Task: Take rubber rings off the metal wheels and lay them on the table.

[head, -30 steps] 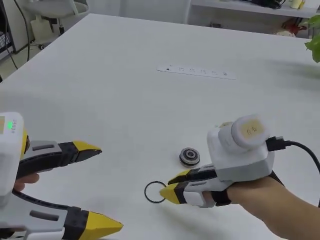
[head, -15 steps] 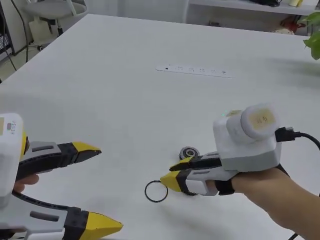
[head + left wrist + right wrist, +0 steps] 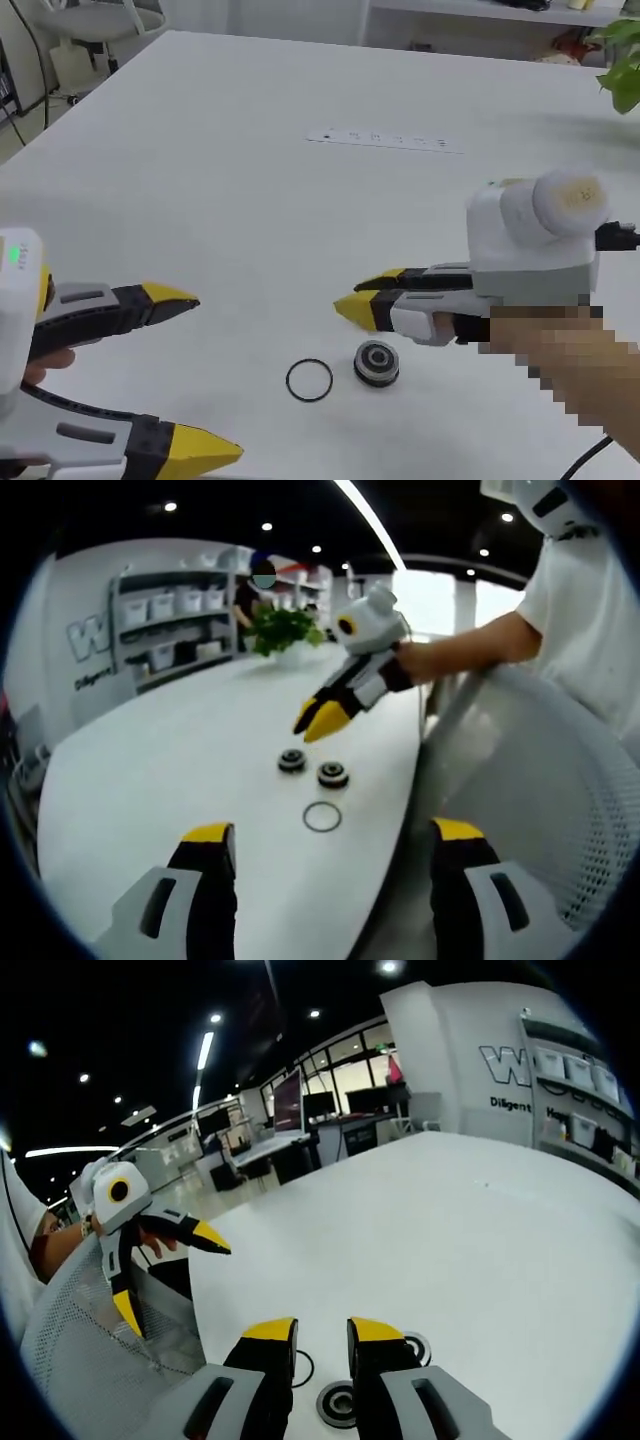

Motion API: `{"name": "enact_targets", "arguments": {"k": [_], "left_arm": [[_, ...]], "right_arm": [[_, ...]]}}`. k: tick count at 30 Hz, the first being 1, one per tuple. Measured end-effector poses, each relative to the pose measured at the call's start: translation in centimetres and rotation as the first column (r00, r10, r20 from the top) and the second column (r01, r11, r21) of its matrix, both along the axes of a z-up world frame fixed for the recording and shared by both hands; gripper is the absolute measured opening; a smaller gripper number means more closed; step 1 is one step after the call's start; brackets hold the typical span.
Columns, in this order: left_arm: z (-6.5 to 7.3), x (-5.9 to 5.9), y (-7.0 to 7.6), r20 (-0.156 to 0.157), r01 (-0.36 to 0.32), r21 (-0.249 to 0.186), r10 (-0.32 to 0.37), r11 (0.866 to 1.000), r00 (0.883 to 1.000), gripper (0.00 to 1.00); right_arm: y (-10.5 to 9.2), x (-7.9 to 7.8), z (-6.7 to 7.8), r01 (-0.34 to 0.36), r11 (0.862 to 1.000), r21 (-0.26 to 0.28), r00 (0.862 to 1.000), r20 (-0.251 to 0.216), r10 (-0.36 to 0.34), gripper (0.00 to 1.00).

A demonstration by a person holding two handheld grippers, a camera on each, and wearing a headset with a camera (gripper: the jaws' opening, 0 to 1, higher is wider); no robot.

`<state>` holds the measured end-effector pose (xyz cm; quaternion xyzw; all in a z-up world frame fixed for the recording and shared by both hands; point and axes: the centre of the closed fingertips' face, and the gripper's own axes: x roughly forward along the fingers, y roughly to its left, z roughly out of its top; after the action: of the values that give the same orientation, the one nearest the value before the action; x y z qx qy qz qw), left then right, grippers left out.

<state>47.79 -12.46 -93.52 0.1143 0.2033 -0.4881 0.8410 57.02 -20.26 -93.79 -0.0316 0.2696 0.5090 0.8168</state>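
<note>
My right tongs (image 3: 352, 295) have come up off the table (image 3: 250, 180) since a second ago. Their jaws stand a narrow gap apart with nothing between them. That uncovers a wheel (image 3: 377, 362) low in the head view, right of centre. The ring (image 3: 309, 380) lies flat and free just left of it, so I judge this ring done.

In the left gripper view a second wheel (image 3: 292, 761) sits just beyond the first. I cannot tell whether either still wears rubber.

My left tongs (image 3: 215, 375) hang wide open and empty at the lower left, apart from the ring.

The ring and wheels sit near the table's front edge, toward the bottom of the frame. Above them the top runs bare up to a power strip (image 3: 385, 142) at upper centre, so there is plenty of room to work away from the edge.
</note>
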Motion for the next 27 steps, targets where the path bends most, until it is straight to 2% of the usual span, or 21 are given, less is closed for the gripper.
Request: {"name": "enact_targets", "arguments": {"k": [3, 9, 12, 16, 20, 22, 27], "left_arm": [[0.3, -0.1, -0.2, 0.009, 0.013, 0.007, -0.013, 1.0, 1.0, 0.81], [3.6, -0.1, -1.6, 0.044, 0.061, -0.019, -0.06, 0.998, 0.997, 0.8], [5.6, 0.3, -2.4, 0.101, 0.093, -0.019, -0.091, 0.995, 0.991, 0.8], [8.5, 0.9, -3.9, 0.166, 0.133, -0.054, -0.122, 0.99, 0.979, 0.85], [9.8, 1.8, -5.0, 0.188, 0.169, -0.047, -0.157, 0.985, 0.97, 0.86], [10.3, 2.5, -5.7, 0.216, 0.184, -0.027, -0.174, 0.982, 0.961, 0.87], [11.3, 3.8, -7.2, 0.247, 0.214, -0.027, -0.201, 0.976, 0.948, 0.87]], "right_arm": [[-0.5, 0.4, 0.6, 0.021, 1.0, 0.016, 1.0, 0.008, -0.022, 0.18], [-1.9, 1.3, 1.1, 0.069, 0.997, 0.044, 0.998, 0.004, -0.069, 0.18], [-2.5, 1.5, 1.1, 0.089, 0.995, 0.045, 0.996, 0.0, -0.089, 0.17], [-3.2, 1.9, 1.2, 0.12, 0.991, 0.061, 0.993, -0.014, -0.119, 0.17], [-3.9, 2.2, 1.1, 0.143, 0.988, 0.057, 0.99, -0.018, -0.143, 0.17], [-4.3, 2.3, 1.1, 0.152, 0.987, 0.059, 0.988, -0.022, -0.151, 0.17], [-5.0, 2.4, 0.5, 0.168, 0.985, 0.042, 0.985, -0.037, -0.166, 0.17]]}}
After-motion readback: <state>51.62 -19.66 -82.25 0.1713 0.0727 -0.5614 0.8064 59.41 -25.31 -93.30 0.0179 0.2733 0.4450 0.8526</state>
